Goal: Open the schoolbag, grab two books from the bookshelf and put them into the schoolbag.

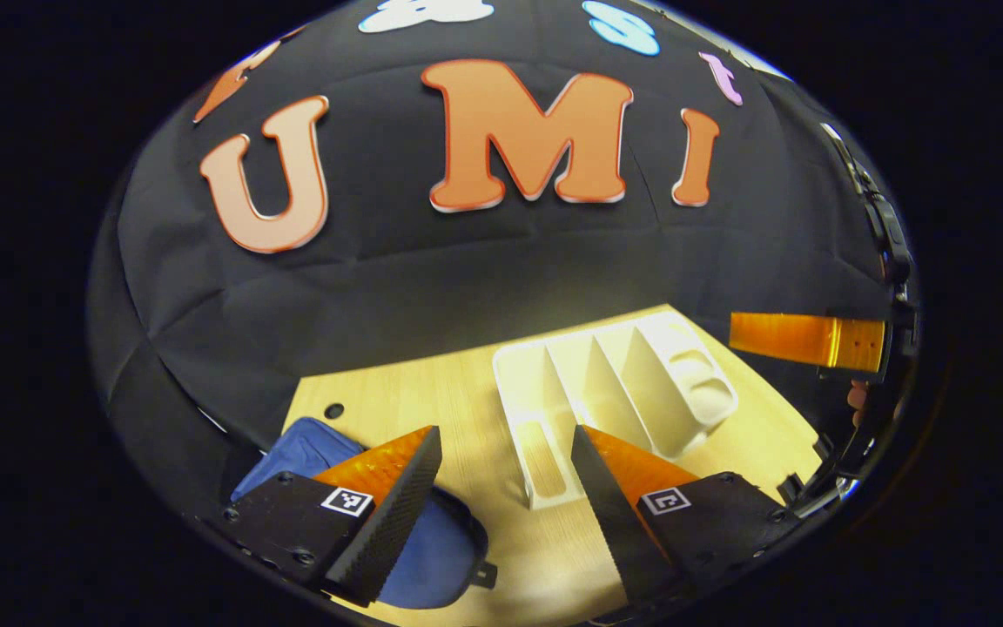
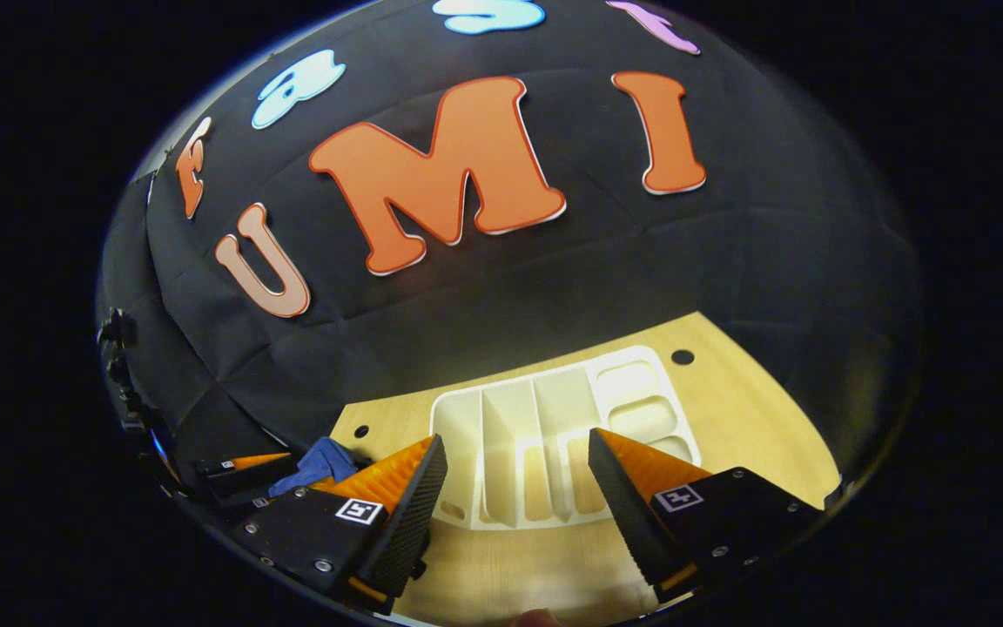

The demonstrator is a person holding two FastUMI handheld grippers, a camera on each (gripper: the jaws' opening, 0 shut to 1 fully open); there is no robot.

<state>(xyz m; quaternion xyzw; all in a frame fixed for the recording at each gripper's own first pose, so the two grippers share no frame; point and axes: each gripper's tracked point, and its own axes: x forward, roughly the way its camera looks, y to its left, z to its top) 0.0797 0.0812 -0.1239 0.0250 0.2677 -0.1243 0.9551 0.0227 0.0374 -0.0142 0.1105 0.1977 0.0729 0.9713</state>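
Both of my grippers hang with fingers spread and nothing between them: the left gripper over the near edge of the pale wooden table, the right gripper facing the white plastic bookshelf. That rack of upright dividers stands mid-table, its slots running away from me, and I can make out no books in them. Soft blue fabric, the schoolbag, lies by the table's near left corner under my left fingers, so I judge that hand nearer for opening it.
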